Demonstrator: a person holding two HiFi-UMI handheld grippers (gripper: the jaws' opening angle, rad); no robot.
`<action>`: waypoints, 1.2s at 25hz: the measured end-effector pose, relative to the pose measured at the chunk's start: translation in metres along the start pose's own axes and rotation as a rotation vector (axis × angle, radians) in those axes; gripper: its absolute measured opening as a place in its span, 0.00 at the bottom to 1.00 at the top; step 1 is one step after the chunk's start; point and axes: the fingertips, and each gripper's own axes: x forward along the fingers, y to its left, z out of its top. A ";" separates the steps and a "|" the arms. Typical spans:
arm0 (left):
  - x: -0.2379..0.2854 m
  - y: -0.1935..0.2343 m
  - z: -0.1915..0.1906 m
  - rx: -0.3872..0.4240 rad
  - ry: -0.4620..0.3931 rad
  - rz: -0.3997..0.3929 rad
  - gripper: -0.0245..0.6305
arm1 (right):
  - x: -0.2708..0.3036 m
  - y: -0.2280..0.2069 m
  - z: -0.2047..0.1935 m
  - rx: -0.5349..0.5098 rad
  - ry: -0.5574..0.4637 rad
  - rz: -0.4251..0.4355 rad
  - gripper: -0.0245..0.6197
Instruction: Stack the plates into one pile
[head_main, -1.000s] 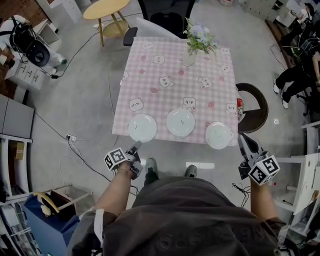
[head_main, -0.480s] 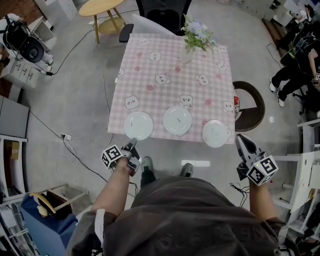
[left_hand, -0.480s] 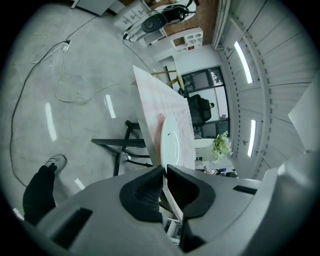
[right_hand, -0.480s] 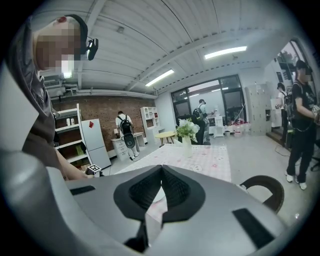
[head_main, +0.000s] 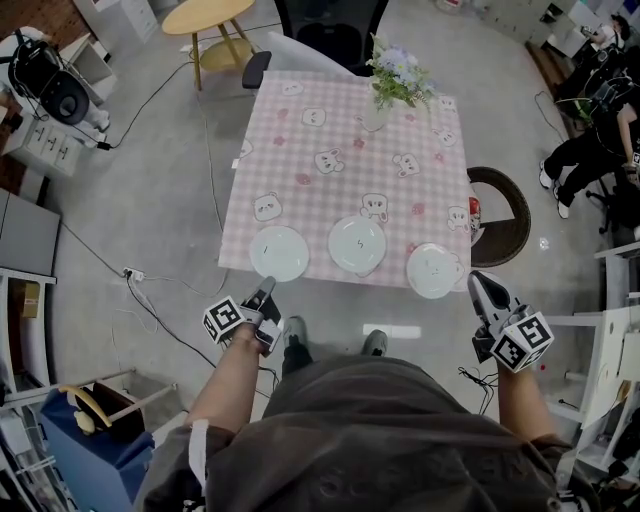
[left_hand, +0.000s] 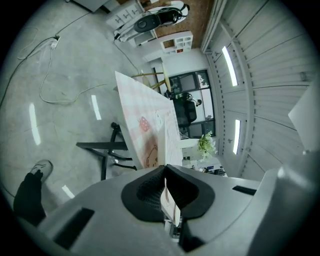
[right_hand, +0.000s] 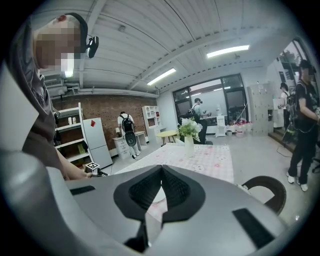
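Our left tongs have just closed on the rim of the left plate, at the table's seven o'clock. Our right tongs hang closed, empty.

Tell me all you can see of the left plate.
The left plate is round, plain white and glossy, like ceramic, with a shallow raised rim and nothing on it. It lies on the table's pink checked cloth at the near left corner, apart from the middle plate. The left gripper has just closed its jaws on the near rim; its own view shows the thin white edge clamped between the pads.
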 end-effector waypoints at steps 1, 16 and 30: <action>-0.001 -0.003 0.001 0.009 0.000 -0.012 0.06 | 0.001 0.001 0.000 0.000 0.000 0.002 0.03; 0.017 -0.087 -0.024 0.044 0.084 -0.279 0.06 | 0.003 0.001 0.003 -0.003 -0.012 0.008 0.03; 0.108 -0.088 -0.109 0.068 0.291 -0.125 0.06 | -0.055 -0.036 -0.012 0.034 -0.028 -0.114 0.03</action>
